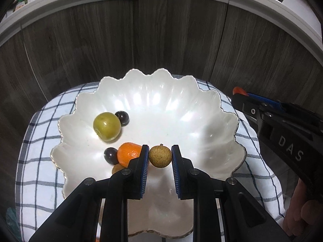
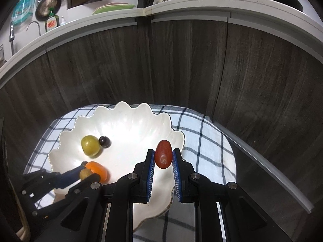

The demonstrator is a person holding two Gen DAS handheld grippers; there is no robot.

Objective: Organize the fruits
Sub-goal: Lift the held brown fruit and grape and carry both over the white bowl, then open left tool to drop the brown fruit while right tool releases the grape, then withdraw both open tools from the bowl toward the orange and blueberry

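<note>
Item 1: your left gripper [image 1: 160, 157], black with blue ribbed pads, is pinched on a small round tan speckled fruit [image 1: 160, 156] with a stub of stem on top. The fruit sits between the fingertips, above the near floor of the bowl and not touching it.

Item 2: your right gripper [image 2: 163, 157], same make, is pinched on an oval red-brown glossy fruit [image 2: 163, 154], held upright between the pads, over the bowl's right-hand rim.

Item 3: a wide white scalloped ceramic bowl [image 1: 201, 109] with a thin metallic edge, standing on the cloth. Contents:
- one round yellow-green fruit [image 1: 107, 126], left of centre;
- one small dark purple grape [image 1: 122, 117], touching the green fruit on its far right;
- one orange mandarin [image 1: 129, 153], just left of your left gripper's finger;
- a second dark purple grape [image 1: 111, 155], against the mandarin's left side;
- a brownish fruit [image 1: 118, 168] below the mandarin, mostly hidden behind the finger, so you cannot tell its kind.

Item 4: a white cloth with a dark blue check [image 1: 40, 161], spread under the bowl.

Item 5: dark wood-grain cabinet fronts [image 2: 181, 64] behind, topped by a white counter edge [image 2: 222, 2].

Item 6: your bare hand [image 1: 302, 211], at the lower right of the left wrist view, around the right gripper's body.
</note>
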